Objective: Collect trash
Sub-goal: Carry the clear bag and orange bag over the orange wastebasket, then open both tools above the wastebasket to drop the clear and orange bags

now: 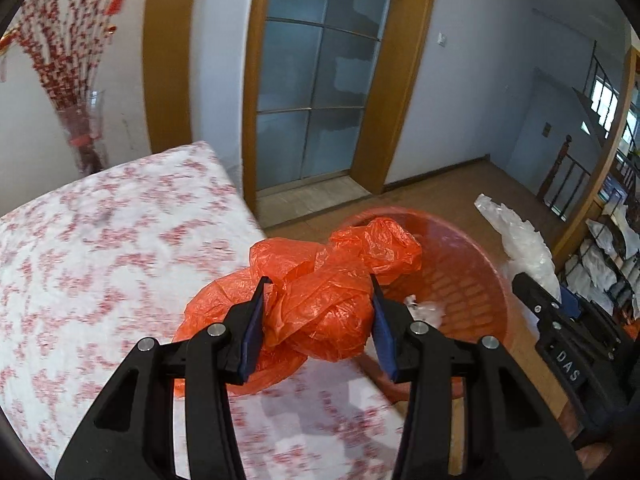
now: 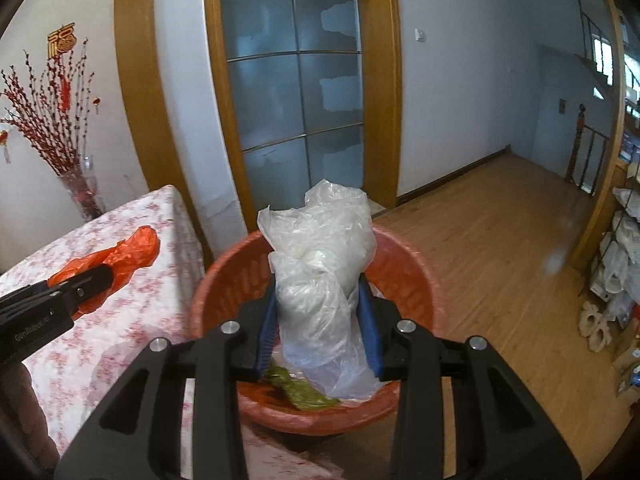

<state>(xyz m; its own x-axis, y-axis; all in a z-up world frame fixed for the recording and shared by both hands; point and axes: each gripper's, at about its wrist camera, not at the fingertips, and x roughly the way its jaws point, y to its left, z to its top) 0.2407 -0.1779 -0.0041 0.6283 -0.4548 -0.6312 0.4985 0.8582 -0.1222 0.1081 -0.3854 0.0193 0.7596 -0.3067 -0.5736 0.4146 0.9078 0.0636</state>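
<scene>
My left gripper [image 1: 318, 292] is shut on a crumpled orange plastic bag [image 1: 320, 296] and holds it over the table's right edge, beside the red basket [image 1: 480, 276]. It also shows in the right wrist view [image 2: 94, 278] with the orange bag [image 2: 124, 256]. My right gripper [image 2: 320, 300] is shut on a crumpled clear plastic bag [image 2: 320, 256] and holds it above the red basket [image 2: 224, 280]. The clear bag also shows in the left wrist view [image 1: 520, 240], with the right gripper [image 1: 560, 312] under it. Green trash [image 2: 304, 394] and white scraps [image 1: 424, 310] lie in the basket.
The table [image 1: 100, 260] has a white cloth with a red flower print. A vase of red branches [image 1: 84, 136] stands behind it. A glass door [image 1: 316, 80] is ahead. Wooden floor [image 2: 500, 248] lies to the right, with shelves of bags [image 2: 624, 264] at the far right.
</scene>
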